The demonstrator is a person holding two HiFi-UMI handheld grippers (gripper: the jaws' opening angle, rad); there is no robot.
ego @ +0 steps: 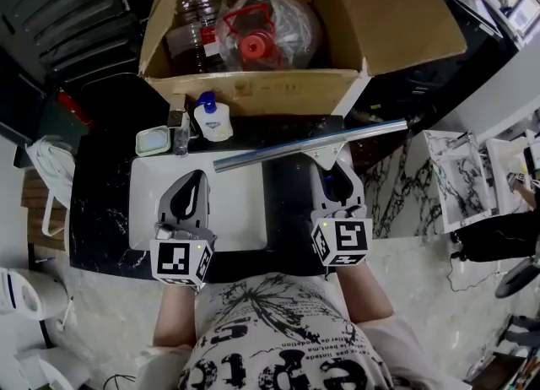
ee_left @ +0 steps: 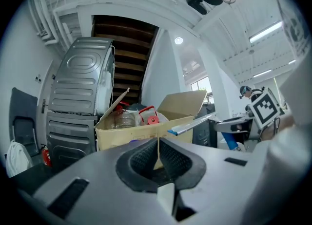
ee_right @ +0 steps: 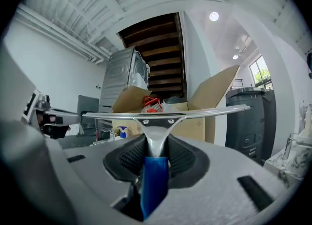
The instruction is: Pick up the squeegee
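The squeegee (ego: 308, 145) has a long metal blade and a blue handle (ee_right: 155, 180). It is held up in the air, its blade lying crosswise in front of the cardboard box. My right gripper (ego: 333, 179) is shut on the handle, which the right gripper view shows pinched between the black pads (ee_right: 181, 157), with the blade (ee_right: 165, 114) spread level above them. My left gripper (ego: 196, 179) hovers to the left of it over the white surface. It is shut and holds nothing (ee_left: 158, 158). The squeegee's blade tip (ee_left: 192, 124) shows at the right of the left gripper view.
An open cardboard box (ego: 253, 89) with plastic bottles (ego: 270, 29) stands behind. On the black counter (ego: 101, 194) in front of it are a white bottle with a blue cap (ego: 211, 118), a small lidded tub (ego: 153, 140) and a metal fitting (ego: 179, 127). A grey appliance (ee_left: 80, 87) stands at the left.
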